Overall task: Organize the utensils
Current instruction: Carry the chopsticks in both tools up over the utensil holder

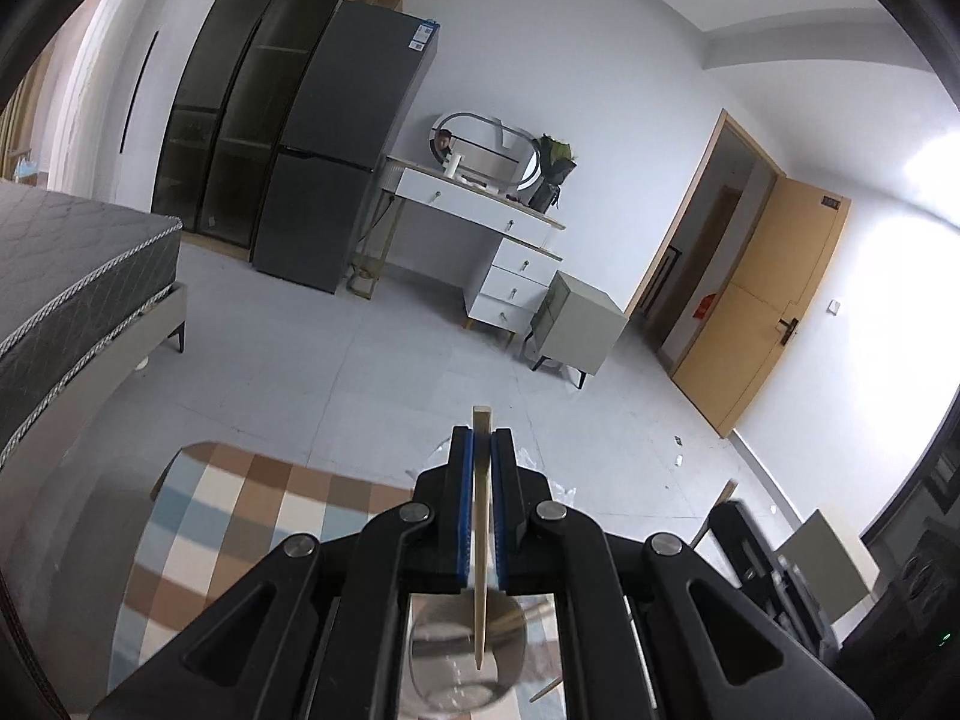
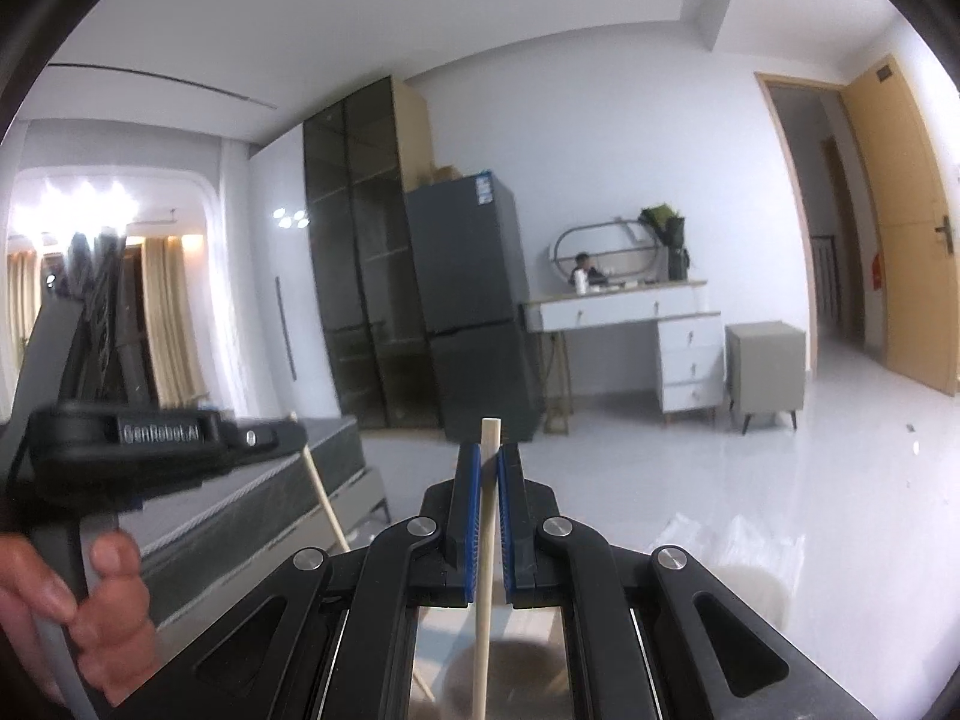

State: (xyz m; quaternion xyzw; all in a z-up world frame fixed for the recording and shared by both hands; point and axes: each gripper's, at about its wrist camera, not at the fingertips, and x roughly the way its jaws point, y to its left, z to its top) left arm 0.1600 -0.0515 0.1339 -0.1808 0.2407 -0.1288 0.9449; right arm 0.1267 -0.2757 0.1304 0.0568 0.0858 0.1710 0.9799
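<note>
The left claw [image 1: 482, 438] is clenching a chopstick [image 1: 480, 540], pressing its blue pads [image 1: 463, 510] against both sides of the pale wooden stick. The stick is standing nearly upright between them, its blunt end poking above the claw tips and its thin end hanging down over a round metal cup [image 1: 468, 654] seen through the claw frame. What is lying inside the cup is hard to tell; only glare and faint specks are showing. A second stick tip [image 1: 545, 690] is peeking out beside the cup, cut off by the frame. The cup is sitting on a bench with a checked cloth [image 1: 240, 528], mostly hidden by the claw body.

The right claw [image 2: 489, 456] is likewise gripping its own chopstick [image 2: 485, 540], holding it upright between the blue pads [image 2: 469, 516], top end sticking up above the tips. Below, through the frame, a dim round shape [image 2: 510, 666] is showing, too blurred to name. In the right wrist view the left claw's body is appearing at the left, blurred, with its stick [image 2: 321, 492] slanting down from it and a hand [image 2: 72, 612] wrapping the handle, partly cut off by the edge.

Behind both, a fridge [image 1: 342, 150] and a dresser [image 1: 480, 204] are standing against the far wall.
</note>
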